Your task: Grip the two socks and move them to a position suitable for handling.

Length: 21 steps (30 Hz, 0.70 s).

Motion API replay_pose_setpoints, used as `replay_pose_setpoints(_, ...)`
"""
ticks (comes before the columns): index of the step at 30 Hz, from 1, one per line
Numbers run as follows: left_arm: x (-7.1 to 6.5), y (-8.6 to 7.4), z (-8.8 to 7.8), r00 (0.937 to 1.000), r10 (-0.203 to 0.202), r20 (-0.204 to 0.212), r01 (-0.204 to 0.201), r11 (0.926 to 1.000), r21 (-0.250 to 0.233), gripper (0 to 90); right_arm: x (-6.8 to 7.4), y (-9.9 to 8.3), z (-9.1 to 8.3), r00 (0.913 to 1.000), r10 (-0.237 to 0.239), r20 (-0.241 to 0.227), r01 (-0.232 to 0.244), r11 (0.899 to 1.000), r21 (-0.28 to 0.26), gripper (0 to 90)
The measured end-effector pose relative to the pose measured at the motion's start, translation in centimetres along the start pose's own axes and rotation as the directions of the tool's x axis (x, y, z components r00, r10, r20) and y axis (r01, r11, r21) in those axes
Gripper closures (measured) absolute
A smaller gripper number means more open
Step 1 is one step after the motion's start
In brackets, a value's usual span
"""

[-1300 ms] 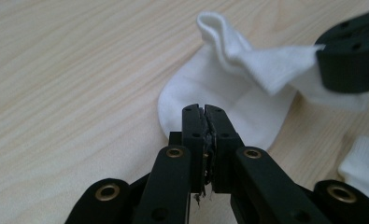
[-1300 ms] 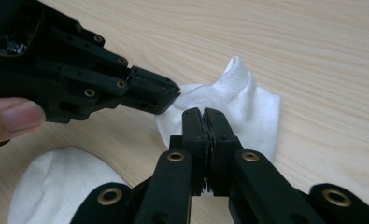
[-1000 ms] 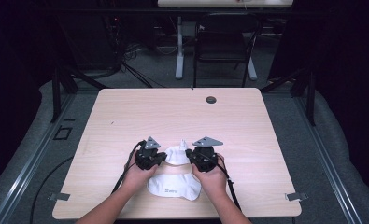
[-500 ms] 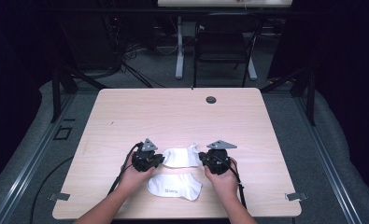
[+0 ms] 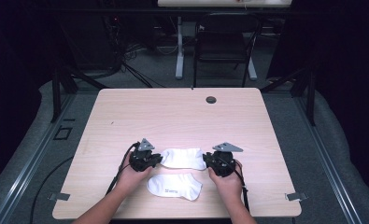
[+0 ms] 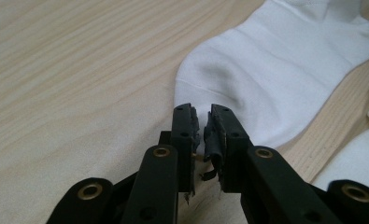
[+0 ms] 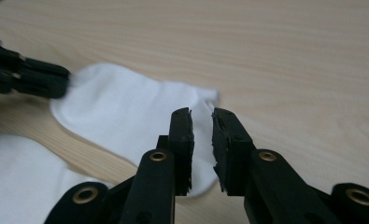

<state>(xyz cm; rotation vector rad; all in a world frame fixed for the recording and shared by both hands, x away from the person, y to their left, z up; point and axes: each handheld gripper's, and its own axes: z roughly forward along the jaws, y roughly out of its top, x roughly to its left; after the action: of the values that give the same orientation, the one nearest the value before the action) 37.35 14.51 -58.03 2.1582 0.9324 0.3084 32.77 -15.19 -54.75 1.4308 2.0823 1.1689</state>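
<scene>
High view: two soft white socks lie on a pale wood-grain table [image 5: 182, 112]. The far sock [image 5: 183, 158] stretches flat between the left gripper [image 5: 155, 160] and right gripper [image 5: 207, 162]; the near sock [image 5: 174, 186] lies just below.

Left gripper view: black jaws slightly parted at the toe, releasing.

Right gripper view: jaws just opened, the cuff edge loose between them.

You see: wooden table [image 5: 182, 116] | dark grommet [image 5: 211, 99] near its far edge | black chair [image 5: 224, 44] beyond | cables on floor [image 5: 126, 56]
</scene>
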Motion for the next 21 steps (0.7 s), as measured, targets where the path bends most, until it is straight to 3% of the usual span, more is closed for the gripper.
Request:
replay_pose_setpoints(2, 0.0, 0.0, 0.0, 1.0, -0.001, 0.0, 0.001, 1.0, -0.001, 79.8, 0.6, 0.4, 0.0, 0.9994, -0.021, -0.027, 0.021, 0.999, -0.029, 78.0)
replay_pose_setpoints(5, 0.1, 0.0, 0.0, 1.0, -0.001, 0.004, 0.001, 1.0, -0.002, 79.8, 1.4, 0.7, 0.9, 0.9972, -0.065, -0.035, 0.065, 0.998, 0.0, 78.5)
replay_pose_setpoints(8, 0.0, -0.1, 0.0, 1.0, 0.001, 0.005, -0.001, 1.0, -0.006, 79.8, 0.9, 0.4, 2.5, 0.9953, -0.094, -0.025, 0.095, 0.994, 0.051, 78.9)
replay_pose_setpoints(12, 0.2, -0.2, 0.0, 1.0, 0.004, 0.008, -0.004, 0.9999, -0.015, 79.8, -0.5, -0.5, 3.9, 0.9979, -0.064, 0.007, 0.063, 0.992, 0.114, 80.1)
replay_pose_setpoints(21, 0.2, -0.6, -0.4, 1.0, 0.003, -0.003, -0.003, 0.9999, -0.014, 79.8, -0.9, -1.5, 3.6, 0.9988, -0.039, 0.029, 0.036, 0.995, 0.096, 82.7)
